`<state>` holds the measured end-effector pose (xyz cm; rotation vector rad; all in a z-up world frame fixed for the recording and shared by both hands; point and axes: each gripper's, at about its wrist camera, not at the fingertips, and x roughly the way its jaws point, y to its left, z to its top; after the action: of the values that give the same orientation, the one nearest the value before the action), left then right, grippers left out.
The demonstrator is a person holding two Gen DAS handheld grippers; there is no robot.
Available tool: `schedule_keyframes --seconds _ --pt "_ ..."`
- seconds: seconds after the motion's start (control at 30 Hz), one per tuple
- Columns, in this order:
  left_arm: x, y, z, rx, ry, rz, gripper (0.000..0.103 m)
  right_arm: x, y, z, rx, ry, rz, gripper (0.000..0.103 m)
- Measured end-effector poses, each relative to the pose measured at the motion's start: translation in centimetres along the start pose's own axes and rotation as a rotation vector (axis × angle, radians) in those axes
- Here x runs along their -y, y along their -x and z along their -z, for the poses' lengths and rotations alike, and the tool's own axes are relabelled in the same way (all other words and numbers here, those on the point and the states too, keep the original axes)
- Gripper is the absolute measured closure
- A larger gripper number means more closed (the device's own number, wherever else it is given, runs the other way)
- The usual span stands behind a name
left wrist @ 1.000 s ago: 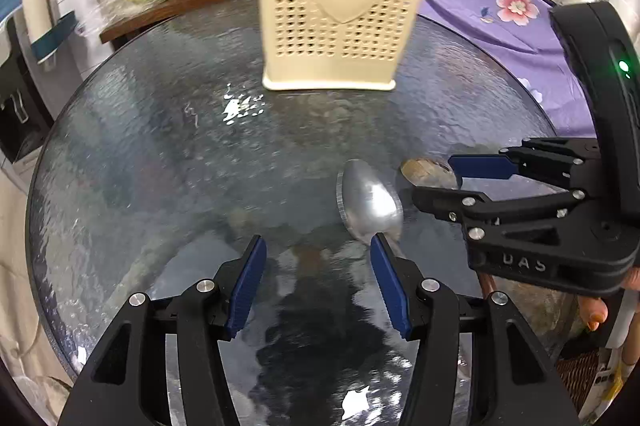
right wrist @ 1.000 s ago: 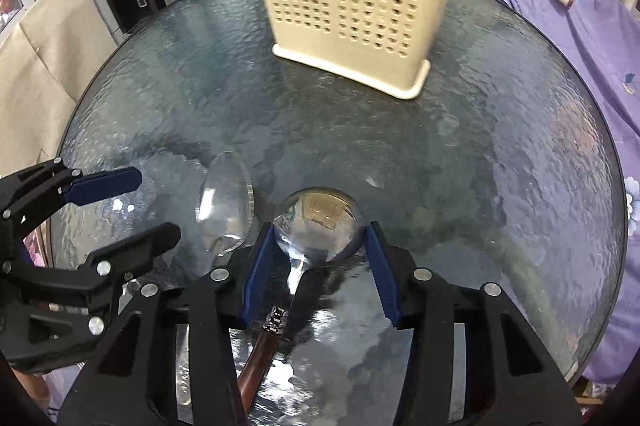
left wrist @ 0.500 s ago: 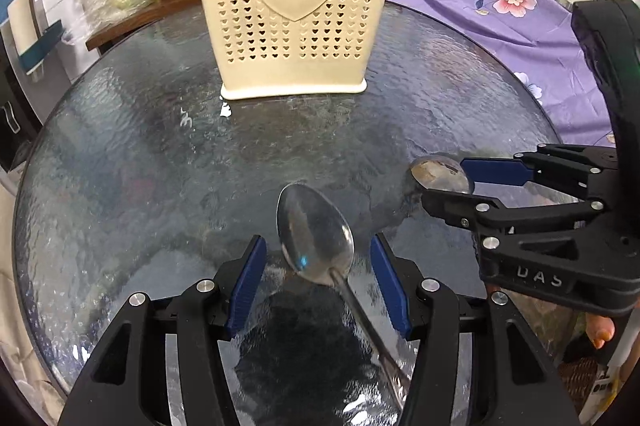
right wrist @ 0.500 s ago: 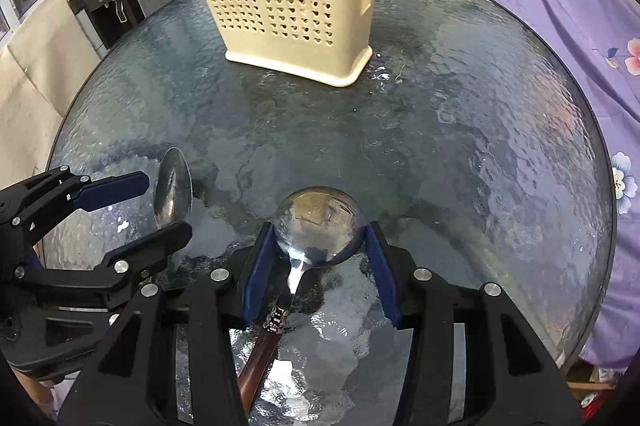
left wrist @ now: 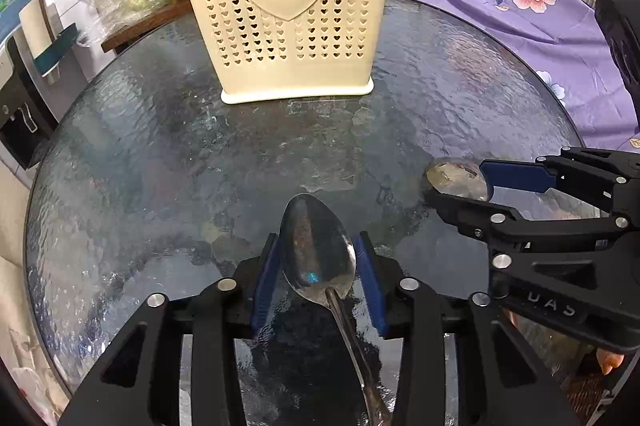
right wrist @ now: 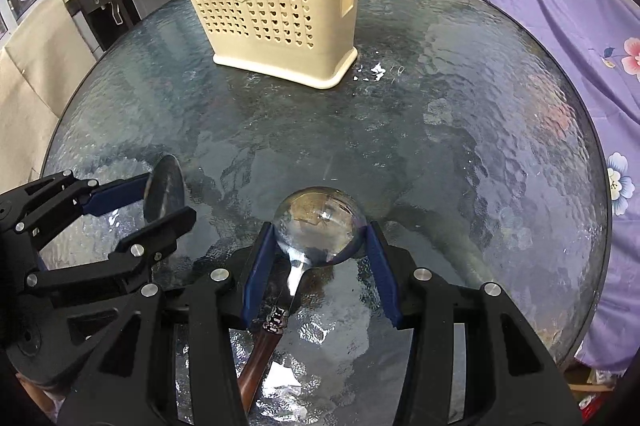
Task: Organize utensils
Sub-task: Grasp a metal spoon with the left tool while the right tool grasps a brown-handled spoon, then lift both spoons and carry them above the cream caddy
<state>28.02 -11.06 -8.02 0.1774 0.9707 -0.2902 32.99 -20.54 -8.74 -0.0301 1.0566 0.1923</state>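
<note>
The left tool (left wrist: 318,264) is closing its jaws on the bowl of a long metal spoon (left wrist: 316,246); the blue pads look like they are touching its sides. The right tool (right wrist: 318,254) is gripping the bowl of a round spoon (right wrist: 318,228) with a brown handle. Both should squeeze firmly, since shiny bowls slip, then lift straight up. The cream basket (left wrist: 288,9) is standing ahead of both tools, with bare tabletop (left wrist: 160,153) between. The tabletop's edge is close behind them.
</note>
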Motion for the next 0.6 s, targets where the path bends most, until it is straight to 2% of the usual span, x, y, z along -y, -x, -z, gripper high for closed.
schedule_keyframes --seconds 0.27,0.6 --pt "-0.4 -0.2 -0.5 -0.002 0.02 0.034 0.066 0.5 -0.2 -0.4 0.0 -0.006 -0.008 0.056" --pt "-1.5 2.5 -0.7 0.09 0.018 0.086 0.066 1.6 2.5 -0.9 0.116 -0.018 -0.056 0.056"
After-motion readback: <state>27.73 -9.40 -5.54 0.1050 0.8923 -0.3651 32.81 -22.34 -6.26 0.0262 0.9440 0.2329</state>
